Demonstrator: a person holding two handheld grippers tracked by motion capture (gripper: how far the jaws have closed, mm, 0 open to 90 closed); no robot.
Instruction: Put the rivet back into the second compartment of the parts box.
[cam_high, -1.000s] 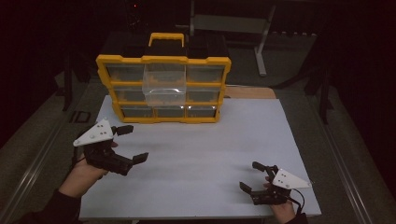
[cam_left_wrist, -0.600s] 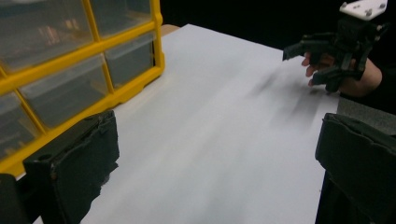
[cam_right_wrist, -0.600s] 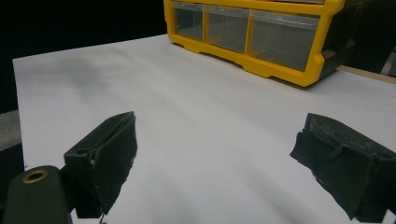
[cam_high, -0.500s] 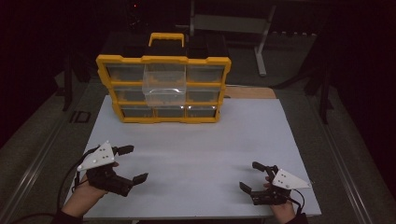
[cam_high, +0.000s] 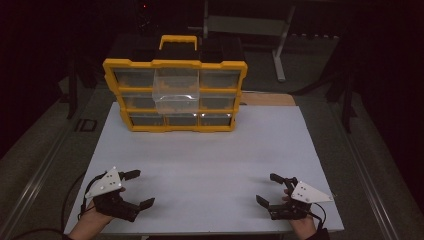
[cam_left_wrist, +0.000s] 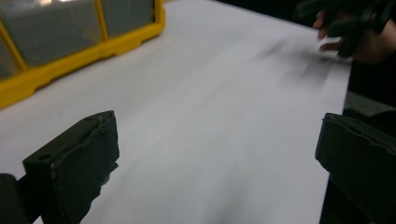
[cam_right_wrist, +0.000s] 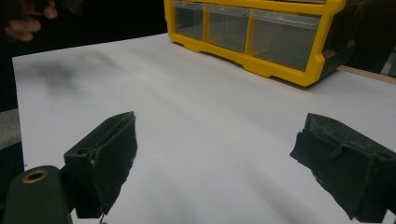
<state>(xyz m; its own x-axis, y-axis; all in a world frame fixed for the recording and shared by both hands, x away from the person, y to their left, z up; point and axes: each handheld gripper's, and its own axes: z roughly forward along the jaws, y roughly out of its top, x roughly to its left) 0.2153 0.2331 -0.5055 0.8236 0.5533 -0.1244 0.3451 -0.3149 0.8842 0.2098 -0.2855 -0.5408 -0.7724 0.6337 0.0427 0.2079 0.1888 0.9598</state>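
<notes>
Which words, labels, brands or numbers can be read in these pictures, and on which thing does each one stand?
None can be read. The yellow drawer organizer, the white tabletop, the left gripper and the right gripper all show no legible print in any view.

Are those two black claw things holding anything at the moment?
No, nothing is held. The left tool and the right tool both have their jaws wide apart over the bare white table, well short of the yellow drawer box.
</notes>
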